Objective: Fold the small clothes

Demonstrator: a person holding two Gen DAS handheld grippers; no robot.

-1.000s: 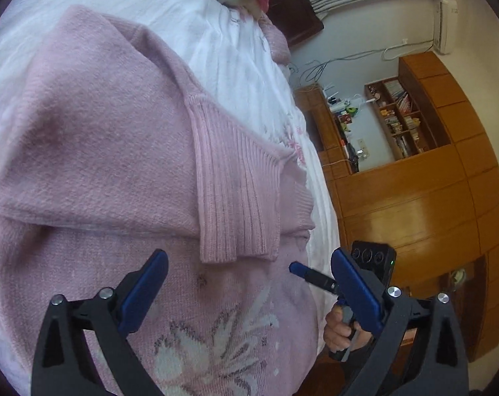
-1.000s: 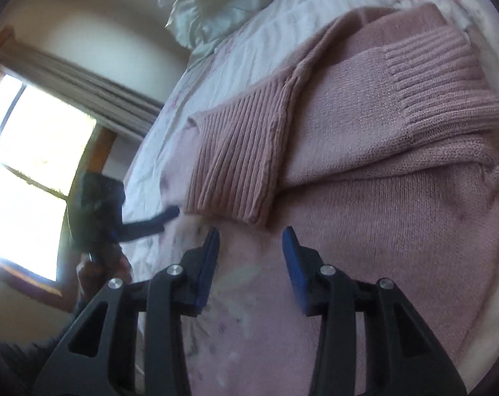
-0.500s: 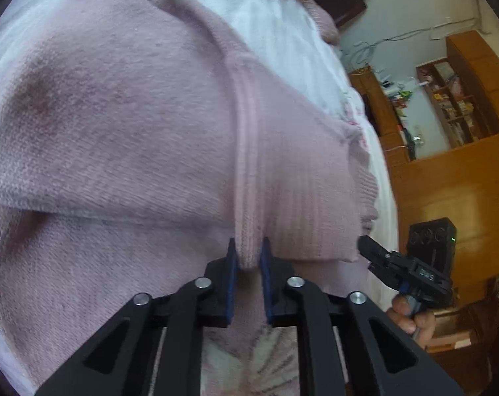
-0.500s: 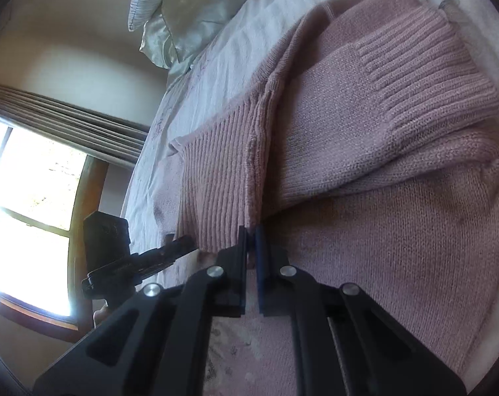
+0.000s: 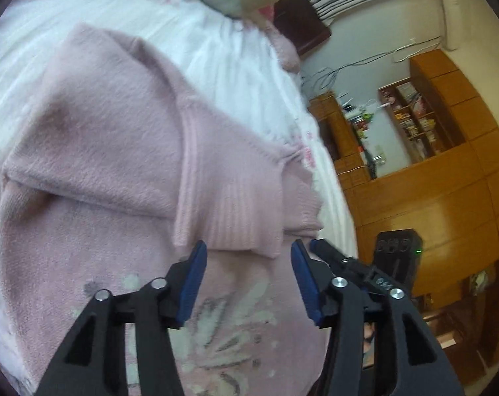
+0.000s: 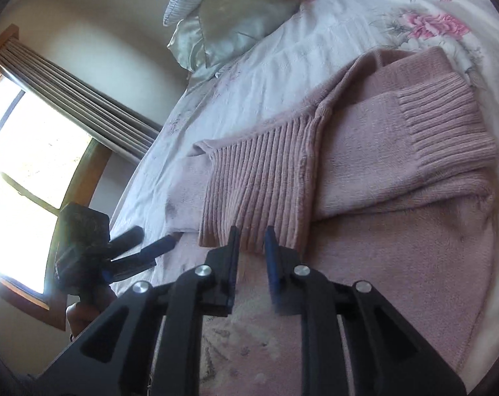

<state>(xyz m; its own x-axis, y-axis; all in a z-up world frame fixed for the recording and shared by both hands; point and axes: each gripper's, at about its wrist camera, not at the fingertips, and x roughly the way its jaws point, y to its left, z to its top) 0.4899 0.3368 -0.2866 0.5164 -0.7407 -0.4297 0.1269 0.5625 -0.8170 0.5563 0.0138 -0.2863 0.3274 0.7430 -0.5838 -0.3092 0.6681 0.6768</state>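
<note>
A pink knit sweater (image 5: pixel 94 151) with a pale flower pattern lies flat on the bed, both sleeves folded across its body. One ribbed cuff (image 5: pixel 233 217) lies just beyond my left gripper (image 5: pixel 248 260), which is open with its blue pads wide apart and nothing between them. In the right wrist view the same ribbed cuff (image 6: pixel 256 191) ends at the tips of my right gripper (image 6: pixel 252 241), whose jaws stand a narrow gap apart, open. The other sleeve's cuff (image 6: pixel 447 132) lies further right. Each gripper shows in the other's view: the right gripper (image 5: pixel 335 260) and the left gripper (image 6: pixel 140 247).
The bed's white floral sheet (image 6: pixel 282 56) carries a pale green pillow (image 6: pixel 236 16) at its head. The mattress edge (image 5: pixel 335 191) drops off toward wooden cabinets (image 5: pixel 447 198) and shelves. A bright window (image 6: pixel 25 171) with curtains lies to the other side. A hand (image 6: pixel 84 310) holds the left gripper.
Half a second ago both grippers were shut on the ribbed cuff. Now both have let it go and pulled back a little; the left has opened wide, the right only slightly.
</note>
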